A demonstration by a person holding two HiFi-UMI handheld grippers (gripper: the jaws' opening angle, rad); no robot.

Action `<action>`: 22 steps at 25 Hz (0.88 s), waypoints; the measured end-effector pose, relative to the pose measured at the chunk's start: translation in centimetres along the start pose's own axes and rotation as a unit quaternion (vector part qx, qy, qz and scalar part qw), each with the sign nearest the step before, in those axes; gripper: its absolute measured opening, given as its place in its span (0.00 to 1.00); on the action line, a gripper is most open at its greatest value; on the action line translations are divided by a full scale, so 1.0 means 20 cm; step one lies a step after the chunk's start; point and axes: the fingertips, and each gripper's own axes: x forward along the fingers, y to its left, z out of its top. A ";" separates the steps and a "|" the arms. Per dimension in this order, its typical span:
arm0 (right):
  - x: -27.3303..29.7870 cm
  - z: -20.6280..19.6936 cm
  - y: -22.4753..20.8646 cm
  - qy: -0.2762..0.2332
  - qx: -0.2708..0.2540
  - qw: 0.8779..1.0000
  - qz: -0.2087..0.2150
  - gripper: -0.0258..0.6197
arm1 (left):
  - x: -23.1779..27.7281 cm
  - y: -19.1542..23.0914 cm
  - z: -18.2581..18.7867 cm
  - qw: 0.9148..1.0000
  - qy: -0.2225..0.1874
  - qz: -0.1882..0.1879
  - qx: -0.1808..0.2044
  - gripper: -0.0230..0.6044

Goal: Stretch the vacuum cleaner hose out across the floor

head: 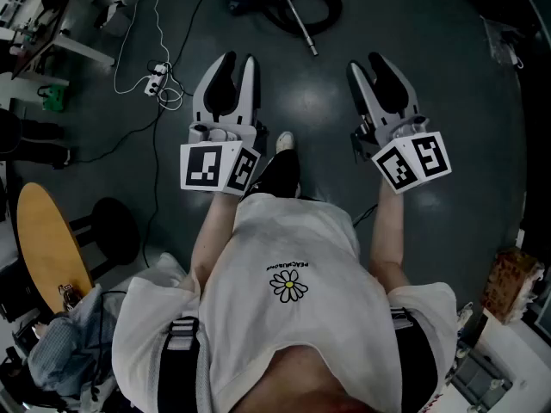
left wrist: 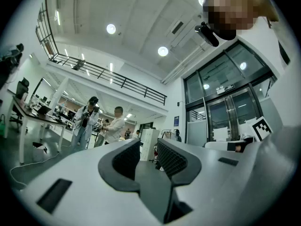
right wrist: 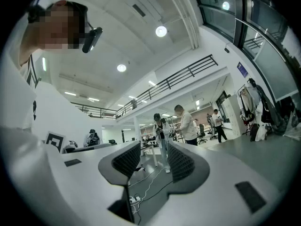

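Only the head view shows the hose [head: 337, 7], coiled on the floor well ahead of both tongs. The left tongs [head: 239, 58] stand slightly parted and the right tongs [head: 366, 61] wider, both empty. Their own views show only people [right wrist: 186, 125] standing in the hall.

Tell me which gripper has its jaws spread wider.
The right gripper: its view shows a clear gap between the jaws, with floor cables visible through it. The left gripper shows only a narrow slit. Both are empty.
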 end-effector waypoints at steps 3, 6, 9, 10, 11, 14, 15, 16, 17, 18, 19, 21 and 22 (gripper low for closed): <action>0.11 0.00 -0.19 -0.013 0.016 1.000 -0.021 0.30 | 0.19 0.02 -0.08 1.000 0.004 -0.012 0.005 0.19; 0.29 -0.01 -0.43 -0.020 0.060 0.998 -0.025 0.30 | 0.44 0.12 -0.16 1.000 0.001 0.000 0.003 0.19; 0.49 -0.01 -0.69 0.000 0.069 0.997 -0.029 0.29 | 0.74 0.28 -0.27 0.999 0.007 0.032 -0.017 0.19; 0.57 0.00 -0.77 0.010 0.061 0.998 -0.029 0.29 | 0.84 0.34 -0.30 0.999 0.011 0.044 -0.025 0.19; 0.64 0.01 -0.85 0.018 0.054 0.998 -0.027 0.29 | 0.95 0.40 -0.32 0.998 0.016 0.055 -0.031 0.19; 0.85 0.05 -1.07 0.040 0.044 0.998 -0.020 0.29 | 1.25 0.55 -0.36 0.996 0.021 0.079 -0.032 0.19; 0.92 0.06 -1.15 0.043 0.040 0.998 -0.023 0.29 | 1.35 0.58 -0.37 0.996 0.020 0.082 -0.029 0.19; 0.97 0.07 -1.23 0.046 0.034 0.998 -0.029 0.29 | 1.46 0.61 -0.37 0.996 0.019 0.084 -0.028 0.19; 1.03 0.08 -1.31 0.047 0.028 0.998 -0.035 0.29 | 1.57 0.64 -0.38 0.996 0.018 0.083 -0.027 0.19; 1.08 0.09 -1.39 0.049 0.023 0.998 -0.039 0.29 | 1.69 0.66 -0.39 0.996 0.020 0.083 -0.026 0.19; 1.13 0.09 -1.47 0.053 0.019 0.998 -0.042 0.29 | 1.79 0.67 -0.40 0.996 0.024 0.082 -0.024 0.19; 1.23 0.07 -1.65 0.069 0.010 0.997 -0.044 0.29 | 2.01 0.66 -0.47 0.996 0.038 0.079 -0.023 0.19; 1.28 0.06 -1.75 0.080 0.005 0.996 -0.045 0.29 | 2.12 0.65 -0.51 0.996 0.045 0.077 -0.024 0.19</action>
